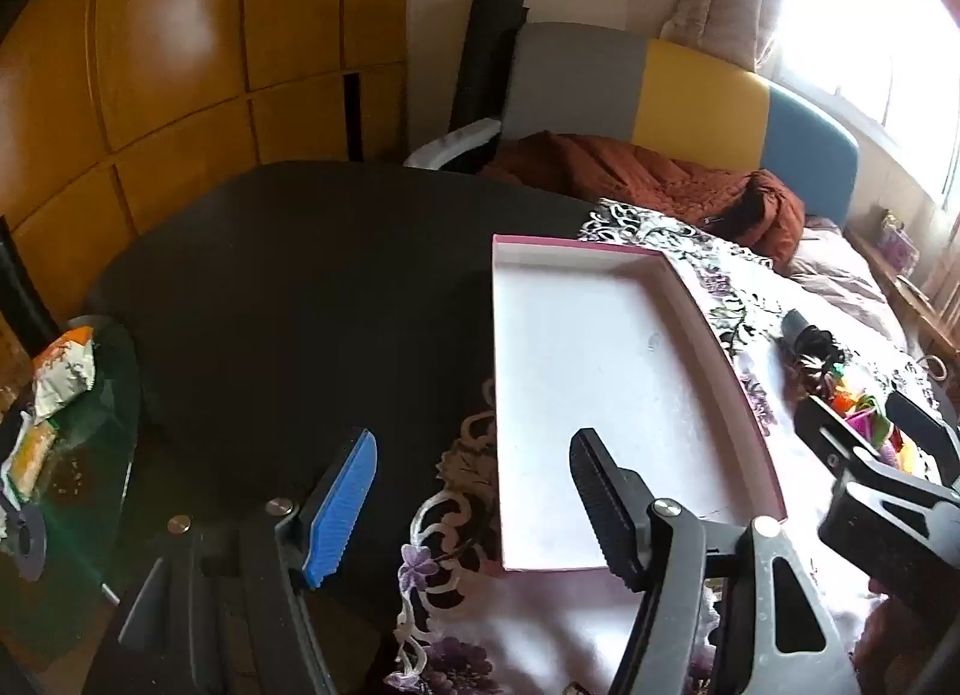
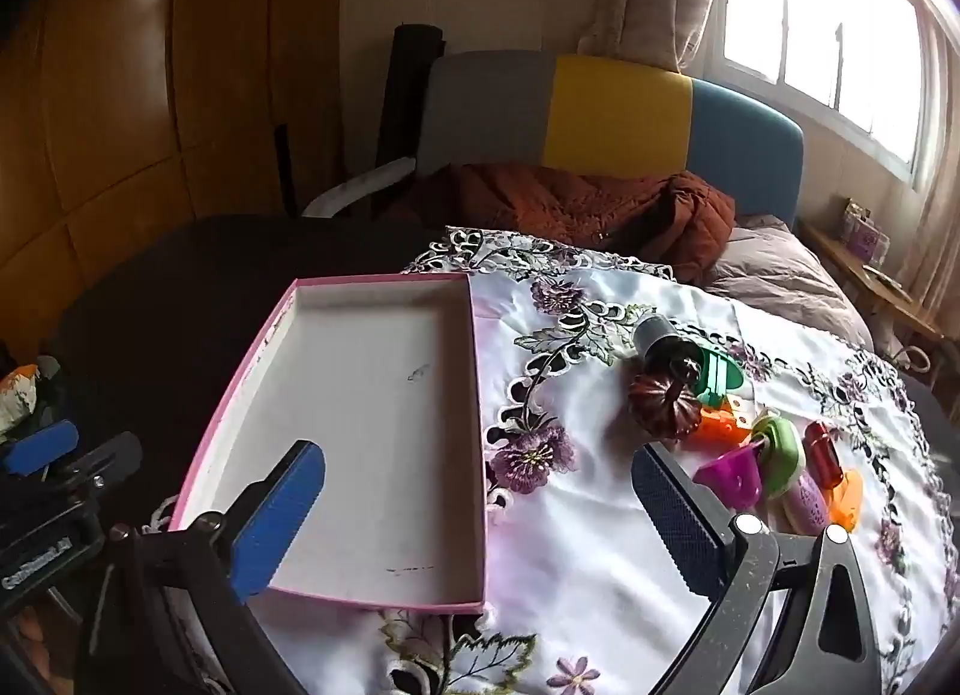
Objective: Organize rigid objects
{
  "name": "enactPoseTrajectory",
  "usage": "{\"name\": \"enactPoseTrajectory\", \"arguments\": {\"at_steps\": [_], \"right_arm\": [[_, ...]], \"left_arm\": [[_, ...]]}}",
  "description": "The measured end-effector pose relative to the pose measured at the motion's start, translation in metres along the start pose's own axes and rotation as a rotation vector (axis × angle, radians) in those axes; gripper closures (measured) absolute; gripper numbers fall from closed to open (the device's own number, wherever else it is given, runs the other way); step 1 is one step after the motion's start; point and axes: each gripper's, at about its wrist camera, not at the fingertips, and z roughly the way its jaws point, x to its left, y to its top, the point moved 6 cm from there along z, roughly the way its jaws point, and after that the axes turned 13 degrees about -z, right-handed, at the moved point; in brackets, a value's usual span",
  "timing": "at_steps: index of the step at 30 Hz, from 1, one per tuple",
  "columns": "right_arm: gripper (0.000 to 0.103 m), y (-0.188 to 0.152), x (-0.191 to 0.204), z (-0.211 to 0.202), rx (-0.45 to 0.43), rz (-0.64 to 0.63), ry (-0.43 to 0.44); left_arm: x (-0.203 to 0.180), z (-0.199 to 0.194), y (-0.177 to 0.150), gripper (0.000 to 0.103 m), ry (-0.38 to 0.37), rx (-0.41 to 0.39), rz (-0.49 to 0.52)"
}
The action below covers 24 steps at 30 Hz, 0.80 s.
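While toys cluster, box beside

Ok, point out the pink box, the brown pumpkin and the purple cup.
pink box [image 2: 360, 425]: right wrist view, bare white floor inside.
brown pumpkin [image 2: 663, 404]: right wrist view, ribbed top.
purple cup [image 2: 729, 476]: right wrist view, flared side.

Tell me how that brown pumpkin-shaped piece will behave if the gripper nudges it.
The brown pumpkin looks rounded and ribbed, so it may roll or rock. It seems small, glossy and rigid, likely light and a bit slippery. It touches the orange piece, which a push would probably shift.
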Motion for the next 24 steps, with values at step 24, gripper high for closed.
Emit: {"name": "enactPoseTrajectory", "arguments": {"at_steps": [24], "right_arm": [[0.0, 0.002, -0.018, 0.01, 0.007, -0.038, 0.004]], "left_arm": [[-0.024, -0.001, -0.009, 0.035, -0.098, 0.041, 0.064]]}}
